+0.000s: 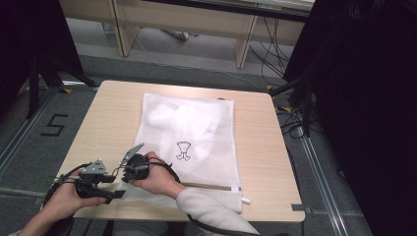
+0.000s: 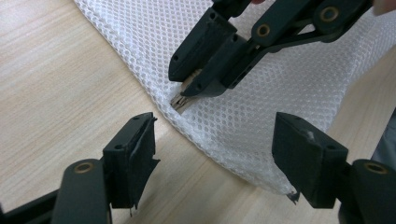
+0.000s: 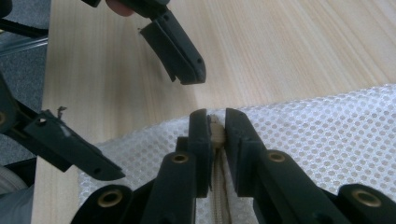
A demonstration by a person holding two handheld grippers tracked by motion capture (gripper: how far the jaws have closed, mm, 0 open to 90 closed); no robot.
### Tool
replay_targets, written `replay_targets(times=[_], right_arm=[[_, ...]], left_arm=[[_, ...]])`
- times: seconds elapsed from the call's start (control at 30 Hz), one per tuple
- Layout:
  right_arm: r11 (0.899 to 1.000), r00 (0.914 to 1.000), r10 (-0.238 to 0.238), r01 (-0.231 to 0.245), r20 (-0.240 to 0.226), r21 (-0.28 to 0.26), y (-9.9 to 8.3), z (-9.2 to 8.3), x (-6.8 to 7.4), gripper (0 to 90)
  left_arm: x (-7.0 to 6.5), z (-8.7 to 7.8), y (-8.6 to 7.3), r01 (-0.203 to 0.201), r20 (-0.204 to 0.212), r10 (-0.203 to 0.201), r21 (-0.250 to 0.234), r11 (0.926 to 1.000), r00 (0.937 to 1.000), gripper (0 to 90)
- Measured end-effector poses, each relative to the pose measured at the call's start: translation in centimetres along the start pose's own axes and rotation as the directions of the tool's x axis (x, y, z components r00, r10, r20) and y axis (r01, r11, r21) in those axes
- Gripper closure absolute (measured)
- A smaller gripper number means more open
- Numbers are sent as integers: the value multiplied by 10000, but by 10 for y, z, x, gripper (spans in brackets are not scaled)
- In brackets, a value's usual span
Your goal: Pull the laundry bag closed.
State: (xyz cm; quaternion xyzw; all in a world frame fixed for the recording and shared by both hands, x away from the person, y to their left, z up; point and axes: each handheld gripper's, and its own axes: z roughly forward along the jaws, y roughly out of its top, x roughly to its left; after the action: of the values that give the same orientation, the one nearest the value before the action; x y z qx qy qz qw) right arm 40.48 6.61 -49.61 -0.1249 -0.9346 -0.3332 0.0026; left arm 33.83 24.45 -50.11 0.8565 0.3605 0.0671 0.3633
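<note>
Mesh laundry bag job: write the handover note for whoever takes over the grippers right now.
Right gripper: shut on the zipper pull at the near left corner of the mesh laundry bag.
Left gripper: open, jaws wide, at that same corner; the bag's edge lies between them but the pads are not pressing on it.
Bag: flat on the table, white clothing visible inside.
Done: pull is gripped.
Left: probably clamp the corner with the left gripper to steady the bag, then draw the zipper along the near edge. How far the zipper is already run I cannot tell.
</note>
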Motion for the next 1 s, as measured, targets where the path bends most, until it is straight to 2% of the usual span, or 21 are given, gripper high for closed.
replay_targets(times=[0.03, 0.07, 0.1, 0.17, 0.23, 0.27, 0.3, 0.33, 0.37, 0.4, 0.43, 0.47, 0.53, 0.6, 0.67, 0.7, 0.73, 0.83, 0.93, 1.0], right_arm=[[9998, 9998, 181, -181, -96, -41, 0, -1, 2, 820], [9999, 9999, 133, -133, -91, -12, 1, -3, 1, 820], [10000, 10000, 81, -81, -21, 3, 1, -5, 1, 820], [10000, 10000, -82, 82, 43, 12, 3, -9, 1, 820], [10000, 10000, 4, -4, 81, -15, 5, -14, 3, 821], [9998, 9999, -143, 144, 60, -123, 6, -16, 3, 821], [9999, 10000, -56, 56, 36, -135, 6, -17, 4, 821], [9999, 9999, -103, 104, 63, -97, 7, -20, 4, 821], [9996, 9998, -172, 172, -17, -206, 8, -22, 4, 821], [9997, 9999, -143, 144, 60, -204, 8, -23, 4, 821], [9997, 9999, -143, 144, 60, -204, 8, -23, 4, 821], [9995, 9996, -228, 231, 140, -198, 9, -27, 3, 821], [9997, 10000, -71, 72, 6, -243, 9, -29, 5, 821], [9997, 9997, -174, 177, 164, -189, 9, -32, 4, 821], [9993, 9999, -146, 145, -31, -351, 10, -34, 4, 821], [9993, 9999, -101, 102, 15, -352, 10, -36, 4, 821], [9993, 10000, -7, 7, -21, -379, 10, -37, 5, 821], [9991, 9999, -88, 86, -51, -412, 11, -38, 5, 821], [9993, 9999, -137, 135, -68, -335, 10, -39, 5, 821], [9994, 9999, -124, 122, -45, -314, 10, -40, 4, 821]], left_arm=[[0, 0, 0, 15, 16, -15, -3, 10000, 10000, 304], [0, 0, 0, 29, 18, -29, 0, 10000, 10000, 310], [1, 1, 0, 308, 84, -308, -4, 9995, 9995, 322], [0, 2, 1, 336, 19, -335, -104, 9994, 9994, 331], [1, 2, 1, 485, 146, -485, -29, 9988, 9987, 345], [0, 4, 1, 813, 147, -810, -232, 9964, 9966, 352], [2, 2, 2, 513, 139, -512, -94, 9986, 9986, 362], [1, 4, 2, 895, 216, -890, -272, 9956, 9958, 375], [3, 3, 3, 840, 312, -835, -147, 9964, 9960, 393], [2, 5, 3, 1201, 387, -1185, -409, 9919, 9922, 420], [3, 6, 3, 1540, 530, -1519, -378, 9874, 9870, 420], [4, 6, 4, 1584, 477, -1567, -354, 9867, 9865, 460], [4, 8, 5, 1975, 747, -1930, -588, 9785, 9784, 478], [5, 8, 6, 1933, 744, -1888, -588, 9794, 9792, 510], [4, 9, 6, 2063, 867, -2013, -525, 9771, 9757, 543], [4, 10, 7, 2029, 909, -1985, -419, 9783, 9759, 567], [2, 11, 7, 2137, 933, -2091, -425, 9760, 9734, 604], [-1, 12, 8, 2116, 1014, -2070, -370, 9766, 9731, 640], [-2, 11, 9, 2194, 997, -2154, -311, 9751, 9714, 735], [-2, 11, 10, 2220, 1084, -2182, -238, 9748, 9699, 765]])
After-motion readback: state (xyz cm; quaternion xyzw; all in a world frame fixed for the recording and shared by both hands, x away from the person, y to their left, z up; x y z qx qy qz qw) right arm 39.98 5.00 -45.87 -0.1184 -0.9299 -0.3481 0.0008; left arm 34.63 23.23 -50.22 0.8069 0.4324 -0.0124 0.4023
